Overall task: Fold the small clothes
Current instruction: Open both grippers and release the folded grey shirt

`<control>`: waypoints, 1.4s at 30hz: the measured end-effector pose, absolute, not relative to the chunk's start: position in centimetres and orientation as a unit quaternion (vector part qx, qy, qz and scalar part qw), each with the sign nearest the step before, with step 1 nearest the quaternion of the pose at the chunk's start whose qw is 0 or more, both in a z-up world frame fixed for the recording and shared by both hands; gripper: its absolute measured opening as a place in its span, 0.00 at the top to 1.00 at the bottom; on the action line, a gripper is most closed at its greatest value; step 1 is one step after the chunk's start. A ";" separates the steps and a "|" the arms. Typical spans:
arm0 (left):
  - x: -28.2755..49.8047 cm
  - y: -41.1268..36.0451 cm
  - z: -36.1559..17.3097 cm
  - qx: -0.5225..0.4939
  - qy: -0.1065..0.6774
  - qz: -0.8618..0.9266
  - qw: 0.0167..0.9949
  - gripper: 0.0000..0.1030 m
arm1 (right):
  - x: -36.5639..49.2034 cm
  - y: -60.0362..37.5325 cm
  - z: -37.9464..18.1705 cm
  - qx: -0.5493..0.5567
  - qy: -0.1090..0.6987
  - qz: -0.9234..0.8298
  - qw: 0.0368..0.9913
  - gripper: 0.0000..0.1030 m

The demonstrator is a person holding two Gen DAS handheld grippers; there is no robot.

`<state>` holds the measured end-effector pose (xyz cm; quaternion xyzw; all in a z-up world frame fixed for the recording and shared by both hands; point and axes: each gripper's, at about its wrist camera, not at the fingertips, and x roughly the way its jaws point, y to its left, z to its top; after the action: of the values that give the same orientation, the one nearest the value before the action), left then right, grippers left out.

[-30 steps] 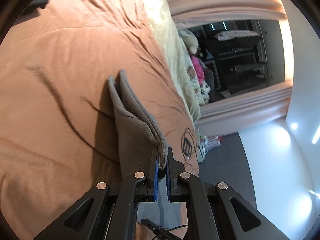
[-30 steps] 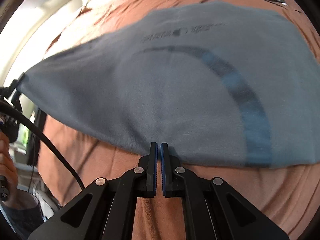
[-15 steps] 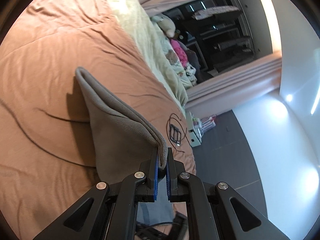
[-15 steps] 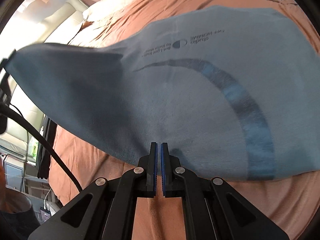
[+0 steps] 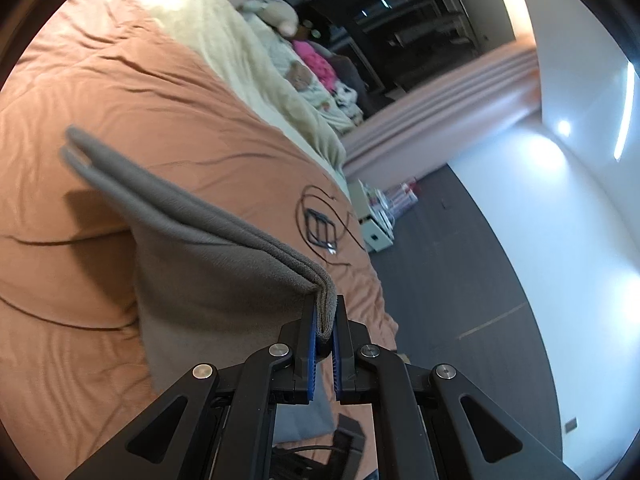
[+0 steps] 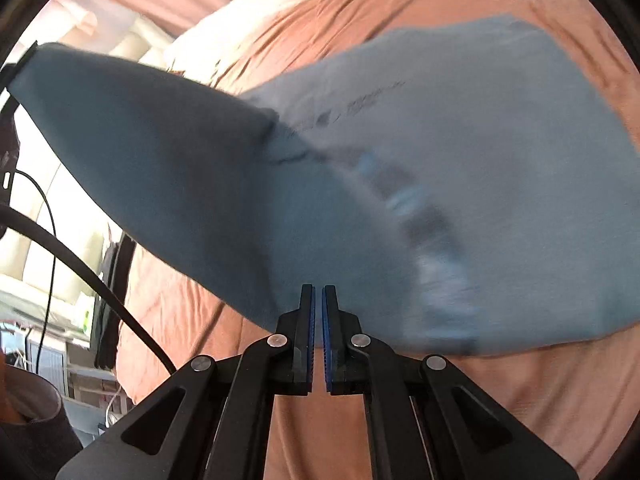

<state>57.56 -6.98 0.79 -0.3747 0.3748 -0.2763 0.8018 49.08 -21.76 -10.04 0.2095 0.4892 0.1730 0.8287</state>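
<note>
Right now my left tongs (image 5: 325, 320) are pinched tight on a doubled corner of the grey garment (image 6: 460, 168), and that corner hangs lifted above the brown bedspread (image 5: 120, 92). From the left wrist view the cloth runs away from the tongs toward the far left, its folded edge forming a long ridge, with the rest drooping down to the bed. My right tongs (image 6: 319, 316) are closed to a thin slit at the near hem; I judge they pinch that edge, though the cloth between the pads is hard to make out. In the right wrist view the raised flap rises to the left and far, while the main body lies flat on the bedspread to the right, printed side up. So the long axis runs left to right, and the lifted corner needs to travel rightward over the flat part. A coiled cable (image 5: 320, 224) lies on the bed just beyond the garment.
</note>
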 end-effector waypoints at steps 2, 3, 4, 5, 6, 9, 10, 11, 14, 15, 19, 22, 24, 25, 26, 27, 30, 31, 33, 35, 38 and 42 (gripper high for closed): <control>57.7 -8.6 0.9 -0.366 0.380 -0.284 0.801 0.94 | 48.3 -23.5 -9.3 0.217 0.482 0.162 0.833 0.97; 57.7 -9.3 0.9 -0.362 0.383 -0.287 0.800 0.94 | 47.7 -24.2 -9.0 0.221 0.479 0.159 0.835 0.94; 57.8 -10.0 0.9 -0.358 0.386 -0.291 0.799 0.94 | 47.3 -25.1 -8.6 0.225 0.474 0.154 0.838 0.84; 57.8 -10.9 0.8 -0.354 0.389 -0.295 0.798 0.94 | 47.0 -25.6 -8.4 0.225 0.471 0.150 0.840 0.66; 57.9 -11.7 0.8 -0.350 0.393 -0.298 0.797 0.94 | 46.6 -26.0 -8.1 0.226 0.466 0.145 0.843 0.56; 58.0 -14.2 0.4 -0.338 0.405 -0.308 0.792 0.94 | 45.2 -27.9 -7.4 0.226 0.447 0.130 0.855 0.40; 58.0 -15.0 0.3 -0.334 0.409 -0.311 0.790 0.94 | 44.8 -28.4 -7.2 0.226 0.445 0.127 0.857 0.40; 58.1 -15.9 0.0 -0.330 0.413 -0.315 0.788 0.94 | 44.4 -29.0 -7.2 0.228 0.443 0.126 0.858 0.40; 58.2 -18.3 -0.8 -0.321 0.427 -0.324 0.781 0.94 | 43.0 -31.0 -7.0 0.227 0.438 0.118 0.862 0.40; 58.1 -19.0 -1.1 -0.317 0.431 -0.328 0.778 0.94 | 42.5 -31.4 -6.9 0.226 0.436 0.116 0.863 0.40; 57.6 -21.4 -1.9 -0.308 0.446 -0.344 0.767 0.94 | 40.8 -33.8 -6.1 0.231 0.428 0.106 0.867 0.40; 57.1 -23.3 -2.4 -0.295 0.458 -0.359 0.758 0.94 | 39.6 -35.6 -6.0 0.237 0.423 0.095 0.869 0.40; 56.7 -24.6 -2.7 -0.286 0.465 -0.370 0.752 0.94 | 38.9 -36.4 -6.0 0.240 0.422 0.087 0.870 0.40; 56.5 -25.4 -2.9 -0.280 0.470 -0.376 0.747 0.94 | 38.9 -36.8 -6.1 0.241 0.422 0.084 0.870 0.40; 56.4 -25.9 -3.1 -0.276 0.474 -0.380 0.745 0.94 | 38.6 -37.2 -6.1 0.242 0.423 0.080 0.869 0.40; 56.2 -26.5 -3.3 -0.272 0.479 -0.384 0.741 0.94 | 38.4 -37.4 -6.1 0.243 0.424 0.077 0.869 0.40; 56.0 -28.5 -4.3 -0.257 0.497 -0.390 0.731 0.94 | 37.8 -38.1 -6.1 0.244 0.427 0.071 0.868 0.40; 56.0 -29.0 -4.7 -0.250 0.506 -0.389 0.728 0.92 | 37.5 -38.2 -6.1 0.243 0.428 0.070 0.868 0.40; 55.8 -29.7 -5.3 -0.245 0.519 -0.387 0.722 0.84 | 37.0 -38.5 -6.0 0.244 0.429 0.067 0.867 0.40; 55.8 -29.5 -5.6 -0.251 0.521 -0.393 0.715 0.66 | 36.8 -38.9 -5.8 0.242 0.429 0.066 0.867 0.40; 55.7 -28.2 -5.4 -0.242 0.514 -0.372 0.734 0.57 | 36.6 -39.2 -5.5 0.232 0.432 0.067 0.869 0.40; 55.8 -25.0 -6.0 -0.231 0.514 -0.337 0.754 0.57 | 37.1 -39.2 -5.2 0.207 0.439 0.070 0.872 0.40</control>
<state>55.81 -25.04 -6.03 -0.2310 0.5144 -0.3371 0.7539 37.10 -39.16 -5.17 0.2066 0.4389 0.0704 0.8716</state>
